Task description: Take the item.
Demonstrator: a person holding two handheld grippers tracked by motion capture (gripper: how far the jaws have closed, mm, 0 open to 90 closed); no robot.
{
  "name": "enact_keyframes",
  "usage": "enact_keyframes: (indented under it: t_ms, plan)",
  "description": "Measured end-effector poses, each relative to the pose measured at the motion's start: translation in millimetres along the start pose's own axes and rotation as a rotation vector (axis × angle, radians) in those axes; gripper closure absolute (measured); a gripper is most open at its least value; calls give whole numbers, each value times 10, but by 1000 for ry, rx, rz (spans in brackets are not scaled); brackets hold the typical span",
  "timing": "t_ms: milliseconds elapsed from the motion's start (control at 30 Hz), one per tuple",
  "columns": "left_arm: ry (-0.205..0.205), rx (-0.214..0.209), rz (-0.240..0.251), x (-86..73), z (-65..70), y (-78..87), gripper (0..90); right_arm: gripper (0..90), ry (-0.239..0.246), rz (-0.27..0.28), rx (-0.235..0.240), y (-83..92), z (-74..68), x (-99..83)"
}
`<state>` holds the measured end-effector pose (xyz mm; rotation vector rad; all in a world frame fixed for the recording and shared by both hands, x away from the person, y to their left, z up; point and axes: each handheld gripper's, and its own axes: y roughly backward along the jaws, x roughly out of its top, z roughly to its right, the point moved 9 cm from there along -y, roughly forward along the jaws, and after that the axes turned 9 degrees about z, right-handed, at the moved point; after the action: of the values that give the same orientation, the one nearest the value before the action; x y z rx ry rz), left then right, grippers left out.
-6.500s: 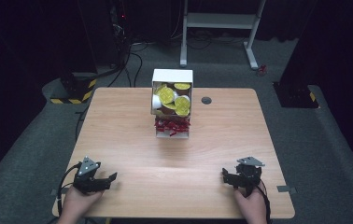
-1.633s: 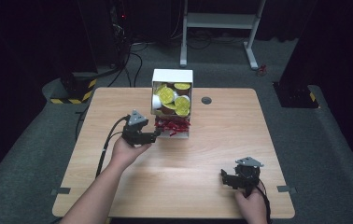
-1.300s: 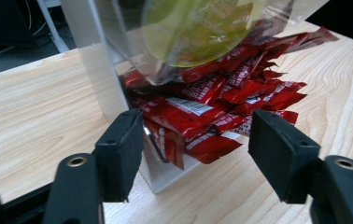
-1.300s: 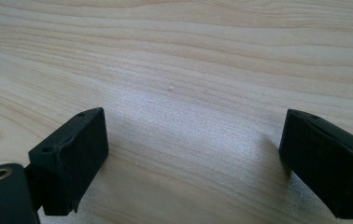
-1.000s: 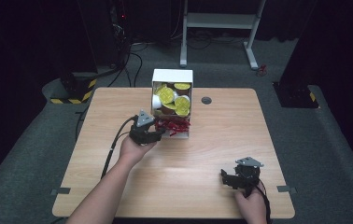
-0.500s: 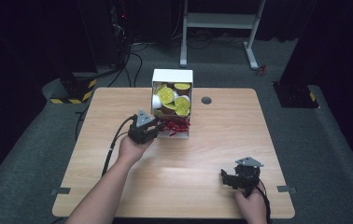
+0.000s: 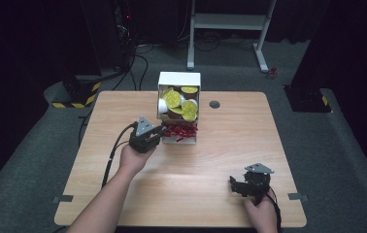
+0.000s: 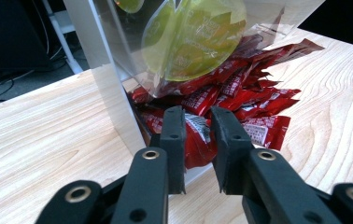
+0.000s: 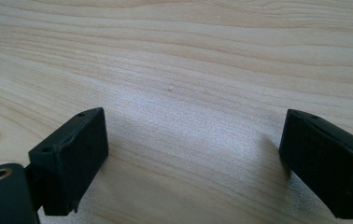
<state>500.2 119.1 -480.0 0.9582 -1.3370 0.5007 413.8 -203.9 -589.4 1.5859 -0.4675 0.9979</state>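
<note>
A white dispenser box (image 7: 179, 79) stands at the table's far middle, with yellow-lidded cups (image 7: 173, 99) in its upper part and red packets (image 7: 180, 131) spilling from its bottom tray. My left gripper (image 7: 159, 132) is at the tray's left front corner. In the left gripper view its jaws are nearly together, my left gripper (image 8: 198, 122) pinching a red packet (image 8: 197, 148) under the clear front panel (image 8: 188, 42). My right gripper (image 7: 235, 185) rests near the front right, and in its own view my right gripper (image 9: 195, 126) stands wide open over bare wood.
The wooden table (image 7: 230, 141) has a round dark grommet (image 7: 214, 104) right of the box. A white desk frame (image 7: 230, 24) and cables lie on the dark floor beyond. A cable (image 7: 112, 155) trails from the left gripper.
The left hand came from the front left corner up to the dispenser and edged right into the packets, where its jaws closed. The right gripper has stayed put.
</note>
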Motion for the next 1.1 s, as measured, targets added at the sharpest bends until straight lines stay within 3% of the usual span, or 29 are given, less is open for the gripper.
enact_keyframes:
  t_ms: [533, 1100]
  plan:
    - [39, 36, 10, -43, -53, 97, 861, 80, -1, 0, 0, 0, 0, 0]
    - [128, 22, 93, -128, -96, 264, 852, 80, 9, 2, 8, 7, -14, -6]
